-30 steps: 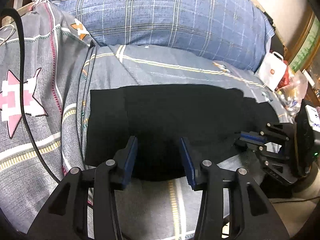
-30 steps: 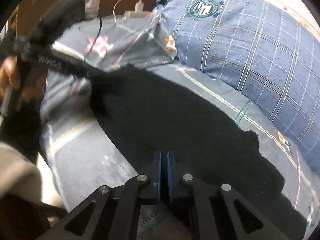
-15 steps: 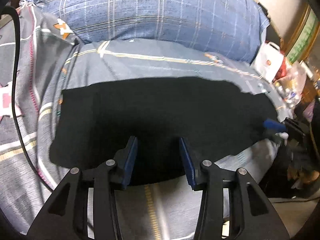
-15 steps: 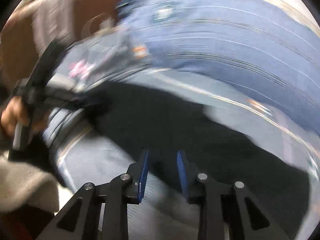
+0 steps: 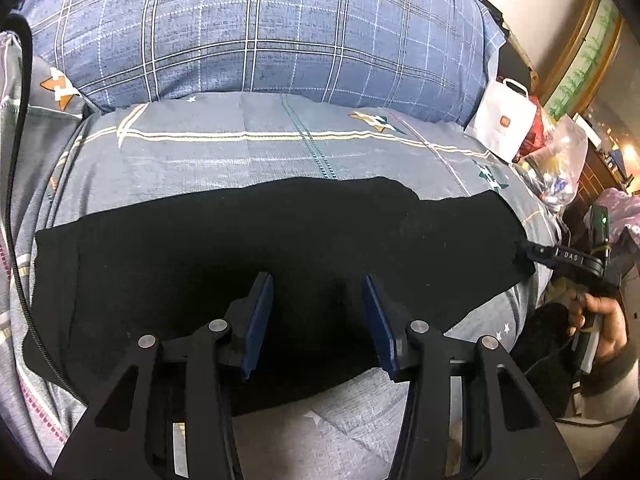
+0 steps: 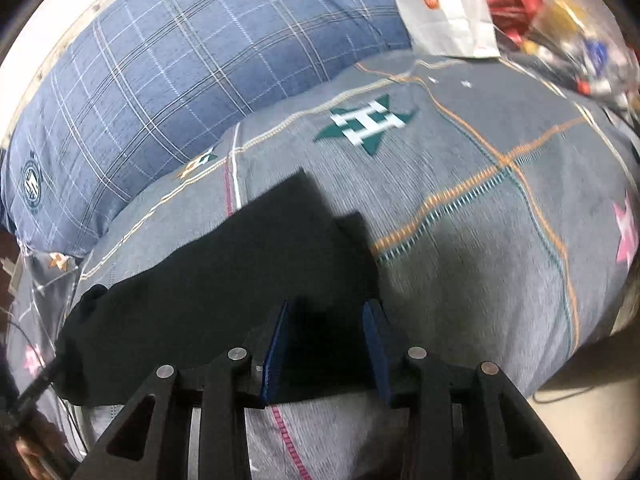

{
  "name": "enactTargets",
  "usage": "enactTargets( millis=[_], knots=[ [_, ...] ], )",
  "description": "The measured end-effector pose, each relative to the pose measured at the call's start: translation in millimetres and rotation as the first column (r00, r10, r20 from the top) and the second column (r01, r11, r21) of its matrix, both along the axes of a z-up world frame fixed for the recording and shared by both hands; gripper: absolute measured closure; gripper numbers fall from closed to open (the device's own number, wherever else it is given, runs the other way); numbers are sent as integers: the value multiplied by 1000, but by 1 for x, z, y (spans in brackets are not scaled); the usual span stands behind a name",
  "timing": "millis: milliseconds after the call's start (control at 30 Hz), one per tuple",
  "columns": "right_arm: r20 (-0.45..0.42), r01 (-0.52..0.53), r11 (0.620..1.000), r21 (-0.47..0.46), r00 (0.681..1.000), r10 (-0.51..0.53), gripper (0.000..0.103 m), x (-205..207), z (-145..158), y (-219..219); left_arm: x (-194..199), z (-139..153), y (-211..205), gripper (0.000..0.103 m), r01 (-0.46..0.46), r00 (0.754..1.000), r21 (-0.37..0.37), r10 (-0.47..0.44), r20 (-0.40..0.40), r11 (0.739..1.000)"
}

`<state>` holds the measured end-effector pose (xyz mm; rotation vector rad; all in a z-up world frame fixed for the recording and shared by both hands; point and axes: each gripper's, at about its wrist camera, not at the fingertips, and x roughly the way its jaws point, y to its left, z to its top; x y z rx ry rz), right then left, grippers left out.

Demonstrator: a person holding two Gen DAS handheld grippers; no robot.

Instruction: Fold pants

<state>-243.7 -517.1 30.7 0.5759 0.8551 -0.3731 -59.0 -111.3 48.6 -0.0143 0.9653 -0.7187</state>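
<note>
The black pants (image 5: pixel 256 248) lie flat across the grey patterned bed sheet (image 5: pixel 280 152), stretched from left to right. My left gripper (image 5: pixel 318 320) is open and empty, its blue pads just above the pants' near edge at the middle. My right gripper (image 6: pixel 326 340) is open and empty over the right end of the pants (image 6: pixel 224 280). In the left wrist view the right gripper (image 5: pixel 560 258) sits at the pants' far right corner, held by a hand.
A big blue plaid pillow (image 5: pixel 256 28) lies behind the pants. A white paper bag (image 5: pixel 502 120) and plastic bags (image 5: pixel 560 152) sit at the bed's right end. A black cable (image 5: pixel 16 208) runs down the left side.
My right gripper opened, let go of the pants' edge and swung to their right end. The left view shifted right along the pants; its jaws stayed open.
</note>
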Motion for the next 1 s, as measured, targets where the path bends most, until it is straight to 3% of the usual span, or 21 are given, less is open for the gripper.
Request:
enactTargets(
  millis=[100,233,300,333,367,433,500,567,633,733,833,933,1000],
  knots=[
    [11,7,998,60,1000,-8,67,0,-13,-3,3,-1,1,57,-6,1000,-1,6,-8,1000],
    [92,40,994,99,995,-49,67,16,-14,-15,5,1,8,57,-34,999,-22,33,-20,999],
    [128,43,996,84,990,-53,78,25,-14,-17,5,2,14,57,-49,998,-39,48,-31,998],
    [132,39,998,52,990,-45,96,27,-12,-17,4,2,19,57,-58,998,-39,57,-33,998],
    [139,35,998,48,989,-41,98,31,-8,-15,3,3,23,57,-65,997,-36,64,-32,997],
    [195,15,1000,13,981,-18,99,17,10,-6,2,5,33,57,-82,996,-31,81,-26,996],
    [207,-2,998,-58,978,14,99,3,29,5,2,9,48,57,-109,994,-33,108,-22,994],
    [212,-10,997,-72,977,26,99,-14,38,10,2,13,64,57,-143,990,-35,143,-6,989],
    [169,-13,995,-100,985,30,99,-22,35,15,4,14,76,56,-174,985,-33,174,4,984],
    [54,-10,994,-109,998,16,99,-9,8,13,10,8,92,52,-234,972,-29,233,-12,972],
    [-76,-27,981,-194,997,12,86,2,-3,22,9,7,108,52,-276,961,-40,276,-23,960],
    [-24,-19,954,-298,1000,12,82,-8,25,39,6,11,125,52,-316,949,-44,316,-15,948],
    [44,-55,950,-308,996,72,78,-8,43,54,5,11,130,52,-326,945,-48,325,-18,944]
  ],
)
